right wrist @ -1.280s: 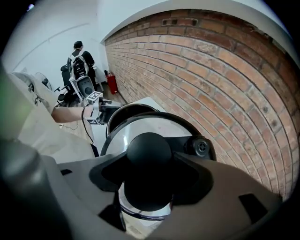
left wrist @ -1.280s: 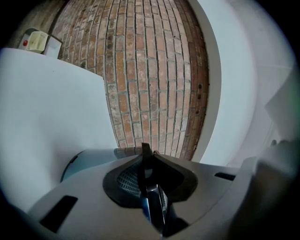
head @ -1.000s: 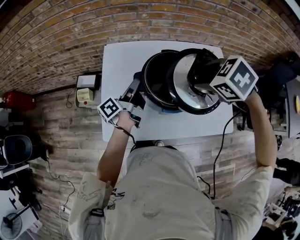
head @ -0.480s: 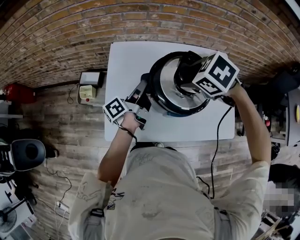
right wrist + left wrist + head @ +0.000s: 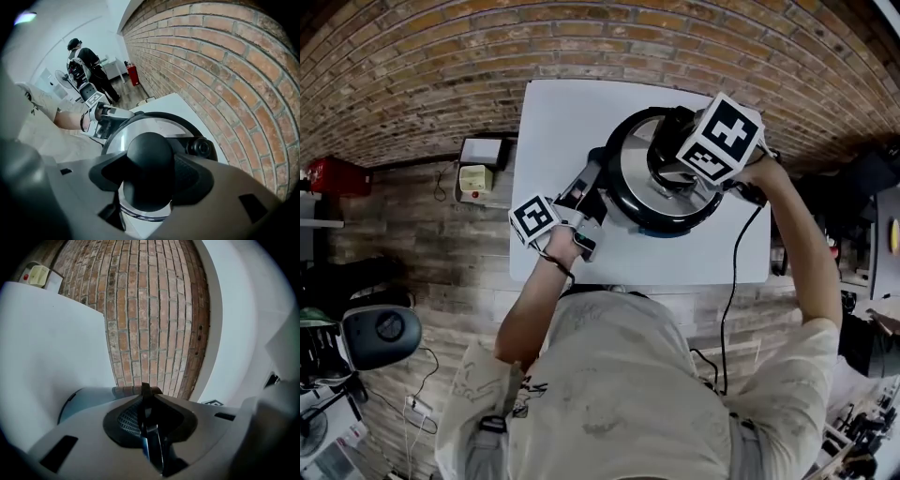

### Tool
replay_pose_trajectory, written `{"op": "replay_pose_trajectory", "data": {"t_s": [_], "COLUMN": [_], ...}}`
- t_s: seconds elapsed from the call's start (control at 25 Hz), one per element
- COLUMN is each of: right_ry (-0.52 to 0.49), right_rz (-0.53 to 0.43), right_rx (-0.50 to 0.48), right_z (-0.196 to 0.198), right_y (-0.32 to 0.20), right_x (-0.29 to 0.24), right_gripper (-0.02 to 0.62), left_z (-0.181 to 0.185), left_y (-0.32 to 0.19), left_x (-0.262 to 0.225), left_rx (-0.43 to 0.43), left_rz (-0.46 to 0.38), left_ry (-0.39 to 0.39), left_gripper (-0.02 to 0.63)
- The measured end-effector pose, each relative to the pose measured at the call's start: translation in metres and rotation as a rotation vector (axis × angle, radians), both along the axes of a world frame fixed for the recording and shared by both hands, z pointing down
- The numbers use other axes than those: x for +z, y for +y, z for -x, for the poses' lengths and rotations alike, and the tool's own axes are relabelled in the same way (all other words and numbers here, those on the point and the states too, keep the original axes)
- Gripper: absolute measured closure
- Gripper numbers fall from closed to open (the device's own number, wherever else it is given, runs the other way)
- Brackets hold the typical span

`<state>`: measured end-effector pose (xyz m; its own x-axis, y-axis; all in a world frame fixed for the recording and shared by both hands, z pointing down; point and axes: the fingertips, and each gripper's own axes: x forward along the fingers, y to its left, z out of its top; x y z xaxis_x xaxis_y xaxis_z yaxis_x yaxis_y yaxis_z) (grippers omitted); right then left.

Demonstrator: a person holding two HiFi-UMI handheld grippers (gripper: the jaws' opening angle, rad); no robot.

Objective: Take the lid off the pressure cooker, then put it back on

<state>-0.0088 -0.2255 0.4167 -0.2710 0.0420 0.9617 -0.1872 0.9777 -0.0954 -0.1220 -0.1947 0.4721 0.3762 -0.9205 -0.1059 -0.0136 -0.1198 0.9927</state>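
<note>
The pressure cooker [image 5: 623, 211] stands on the white table [image 5: 553, 122]. Its steel lid [image 5: 633, 173] with a black rim lies over the pot's mouth. My right gripper [image 5: 675, 161] points down onto it from under its marker cube. In the right gripper view the jaws [image 5: 150, 176] are shut on the lid's round black knob [image 5: 149, 159], above the lid [image 5: 140, 126]. My left gripper [image 5: 586, 192] reaches level to the cooker's left side. Its jaws [image 5: 145, 401] are shut on the thin black side handle [image 5: 151, 441].
A black valve [image 5: 201, 147] sits on the lid beside the knob. A small box with a red button [image 5: 473, 178] stands left of the table, and a red extinguisher [image 5: 328, 176] further left. A cable [image 5: 736, 281] hangs off the table's near right edge. A person [image 5: 89, 65] stands far off.
My right gripper has carried the lid leftward and down, from beside the open pot to over its mouth. The left gripper has kept its hold on the handle.
</note>
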Motion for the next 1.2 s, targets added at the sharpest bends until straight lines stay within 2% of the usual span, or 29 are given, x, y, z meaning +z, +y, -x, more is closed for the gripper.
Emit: {"op": "replay_pose_trajectory", "data": {"t_s": [0.52, 0.76, 0.88, 1.08, 1.2], "right_ry": [0.005, 0.029, 0.052, 0.076, 0.102], "right_rz": [-0.006, -0.008, -0.011, -0.006, -0.013], "right_rx": [-0.02, -0.086, -0.186, -0.491, -0.587], "right_z": [-0.002, -0.004, -0.004, -0.003, -0.003], "right_y": [0.001, 0.004, 0.006, 0.018, 0.02], "right_x": [-0.001, 0.001, 0.002, 0.002, 0.002], "right_gripper": [0.301, 0.298, 0.296, 0.296, 0.291], "left_z": [-0.002, -0.003, -0.003, -0.004, -0.003], "left_y": [0.0, 0.001, 0.001, -0.001, -0.001], "left_x": [-0.001, 0.003, 0.005, 0.0, -0.001], "left_rx": [0.011, 0.018, 0.019, 0.029, 0.031], "left_rz": [-0.002, 0.006, 0.017, -0.006, -0.003], "left_ry": [0.006, 0.005, 0.006, 0.007, 0.01], "left_gripper": [0.535, 0.535, 0.535, 0.535, 0.535]}}
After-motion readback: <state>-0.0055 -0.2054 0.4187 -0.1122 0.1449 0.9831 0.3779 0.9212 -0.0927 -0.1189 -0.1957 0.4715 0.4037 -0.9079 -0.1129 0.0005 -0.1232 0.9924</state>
